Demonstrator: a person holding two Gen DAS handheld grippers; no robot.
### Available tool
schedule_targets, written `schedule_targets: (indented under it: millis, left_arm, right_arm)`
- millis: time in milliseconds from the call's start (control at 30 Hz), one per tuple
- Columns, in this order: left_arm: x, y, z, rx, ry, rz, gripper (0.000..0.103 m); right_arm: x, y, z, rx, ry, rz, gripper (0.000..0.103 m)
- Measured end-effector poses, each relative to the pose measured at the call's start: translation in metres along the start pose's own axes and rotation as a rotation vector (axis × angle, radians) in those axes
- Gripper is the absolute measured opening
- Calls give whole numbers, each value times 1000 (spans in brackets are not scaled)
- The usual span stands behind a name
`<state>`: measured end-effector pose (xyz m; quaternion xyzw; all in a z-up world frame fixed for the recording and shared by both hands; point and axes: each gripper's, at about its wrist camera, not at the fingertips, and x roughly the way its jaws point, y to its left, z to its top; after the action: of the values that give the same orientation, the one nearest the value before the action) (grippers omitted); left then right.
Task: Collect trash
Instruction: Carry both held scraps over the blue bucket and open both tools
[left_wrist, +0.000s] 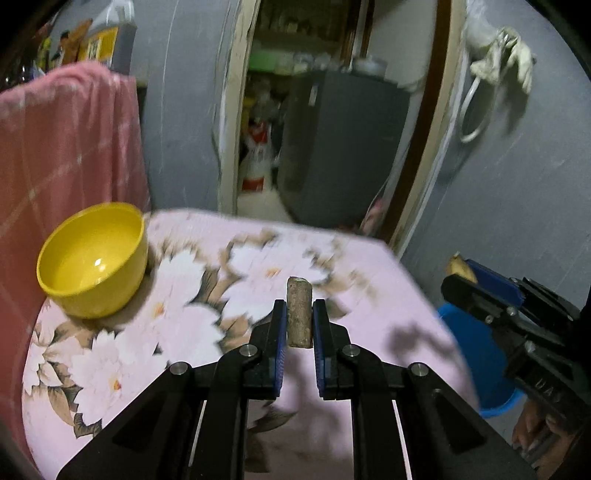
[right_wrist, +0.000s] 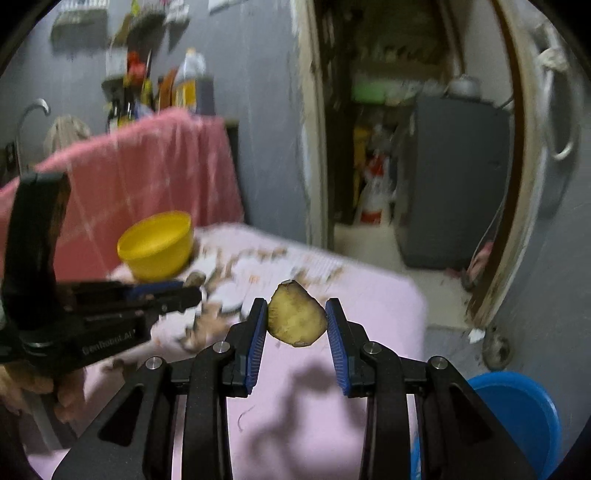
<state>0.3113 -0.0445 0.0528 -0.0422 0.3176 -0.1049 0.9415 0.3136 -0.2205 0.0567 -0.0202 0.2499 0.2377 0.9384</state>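
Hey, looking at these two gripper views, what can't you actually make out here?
- Blue bin: its inside is cut off by the right wrist view's edge and hidden behind the right gripper.
- Shelf bottles: labels blurred, right wrist view.
- Brown stick held by the left gripper: material unclear; pads cover its sides.
- Doorway room: contents dark, blurred, left wrist view.

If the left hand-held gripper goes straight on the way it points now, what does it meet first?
Probably the flowered pink tablecloth, beyond the brown stick the left hand-held gripper holds. The yellow bowl sits off to the side. Depth is unclear.
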Motion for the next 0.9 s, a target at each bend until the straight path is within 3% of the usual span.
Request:
schedule_targets:
  millis: [100, 267, 467, 633, 900]
  left_arm:
    - [-14, -19, 8, 8, -66, -16, 11]
    - [-31, -60, 22, 45, -167, -68, 11]
    - [-37, -109, 32, 76, -230, -146, 11]
    - [-27, -138, 34, 90, -214, -198, 11]
    - [2, -187, 27, 131, -123, -263, 11]
  right_arm:
    - [-26, -12, 10, 29, -88, -18, 30]
    - [-62, -31, 17, 36, -150, -91, 30]
    - [-102, -58, 16, 67, -209, -174, 30]
    - [-118, -82, 10, 83, -186, -242, 30]
    - [-130, -124, -8, 164, -118, -309, 30]
